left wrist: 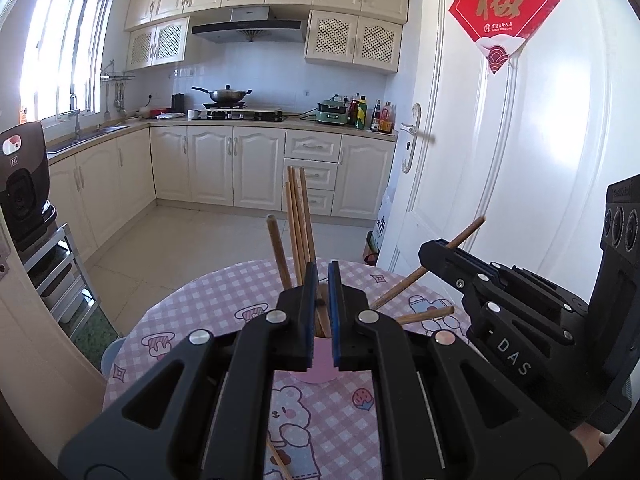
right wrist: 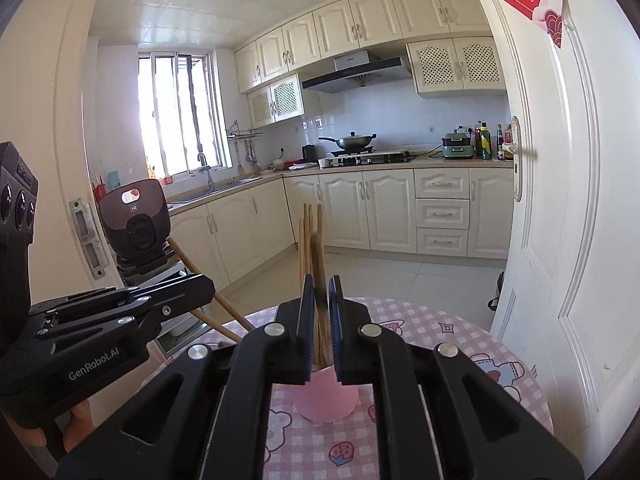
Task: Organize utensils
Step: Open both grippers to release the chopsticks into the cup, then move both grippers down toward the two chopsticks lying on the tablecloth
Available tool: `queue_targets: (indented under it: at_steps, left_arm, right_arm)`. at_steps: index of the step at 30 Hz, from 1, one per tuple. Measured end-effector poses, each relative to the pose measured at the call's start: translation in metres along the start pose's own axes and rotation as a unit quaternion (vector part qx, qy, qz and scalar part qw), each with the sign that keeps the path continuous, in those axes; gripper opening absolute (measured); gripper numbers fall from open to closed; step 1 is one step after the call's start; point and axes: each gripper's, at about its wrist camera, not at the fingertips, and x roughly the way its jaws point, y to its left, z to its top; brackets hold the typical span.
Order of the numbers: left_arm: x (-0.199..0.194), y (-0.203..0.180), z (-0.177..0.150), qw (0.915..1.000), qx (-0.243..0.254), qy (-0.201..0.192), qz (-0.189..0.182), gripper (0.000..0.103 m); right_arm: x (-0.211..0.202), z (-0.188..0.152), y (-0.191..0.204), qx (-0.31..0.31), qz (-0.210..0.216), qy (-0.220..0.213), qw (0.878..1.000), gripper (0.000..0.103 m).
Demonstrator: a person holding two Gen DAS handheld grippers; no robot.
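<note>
Where the pink cup (left wrist: pixel 316 364) stood on the checked cloth (left wrist: pixel 224 304), chopsticks (left wrist: pixel 298 216) rose toward 12 o'clock. Each gripper pinched one chopstick: left (right wrist: pixel 200 280) shown only in right's view, right (left wrist: pixel 430 254) in left's.

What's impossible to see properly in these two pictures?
- Left wrist view: the pink cup rim, hidden behind the left gripper jaws.
- Right wrist view: the held chopstick between the right gripper jaws, blurred.
- Left wrist view: a loose chopstick, mostly under the gripper body.
- Both views: the counter bottles, labels too small.
</note>
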Motion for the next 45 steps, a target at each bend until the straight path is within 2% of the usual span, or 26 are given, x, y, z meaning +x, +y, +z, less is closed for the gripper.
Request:
queue_targets:
  at_steps: [7, 9, 10, 11, 12, 13, 17, 21, 27, 33, 36, 45]
  left_arm:
    - [-0.024, 0.006, 0.000, 1.0000, -0.001, 0.004, 0.008, 0.007]
    - [-0.028, 0.007, -0.002, 0.9999, -0.001, 0.006, 0.009, 0.010]
    - [-0.031, 0.008, -0.003, 0.9999, -0.002, 0.006, 0.011, 0.026]
    - [-0.035, 0.009, -0.005, 0.9999, -0.003, 0.002, 0.014, 0.054]
    - [-0.040, 0.010, -0.007, 0.9997, -0.003, -0.011, 0.020, 0.064]
    - [-0.045, 0.011, -0.010, 0.9995, -0.002, -0.020, 0.026, 0.065]
    - [-0.056, 0.014, -0.019, 0.9992, 0.005, -0.014, 0.036, 0.065]
    - [-0.063, 0.023, -0.029, 0.9995, -0.002, -0.004, 0.031, 0.066]
    - [-0.066, 0.046, -0.047, 0.9989, -0.025, 0.025, 0.030, 0.069]
    - [-0.056, 0.073, -0.064, 0.9962, -0.044, 0.061, 0.043, 0.069]
    - [-0.046, 0.090, -0.074, 0.9932, -0.068, 0.088, 0.037, 0.069]
    - [0.001, 0.124, -0.108, 0.9756, -0.117, 0.179, 0.050, 0.069]
  right_arm:
    - [-0.019, 0.002, 0.009, -0.004, 0.000, -0.007, 1.000, 0.016]
    - [-0.025, 0.001, 0.010, -0.001, 0.000, -0.010, 1.000, 0.017]
    - [-0.028, 0.000, 0.010, 0.000, -0.001, -0.012, 1.000, 0.018]
    - [-0.031, -0.001, 0.011, 0.001, -0.002, -0.012, 1.000, 0.021]
    - [-0.033, -0.002, 0.013, 0.002, -0.002, -0.013, 1.000, 0.022]
    - [-0.036, -0.003, 0.013, 0.002, -0.001, -0.014, 1.000, 0.023]
    - [-0.046, -0.009, 0.018, 0.000, -0.001, -0.015, 1.000, 0.026]
    - [-0.053, -0.017, 0.022, 0.005, 0.001, -0.012, 1.000, 0.027]
    - [-0.053, -0.034, 0.035, 0.003, 0.009, 0.002, 1.000, 0.027]
    - [-0.034, -0.054, 0.050, -0.002, 0.023, 0.038, 0.999, 0.027]
    - [-0.020, -0.066, 0.057, -0.006, 0.028, 0.061, 0.998, 0.027]
    - [0.036, -0.103, 0.082, -0.022, 0.038, 0.152, 0.987, 0.027]
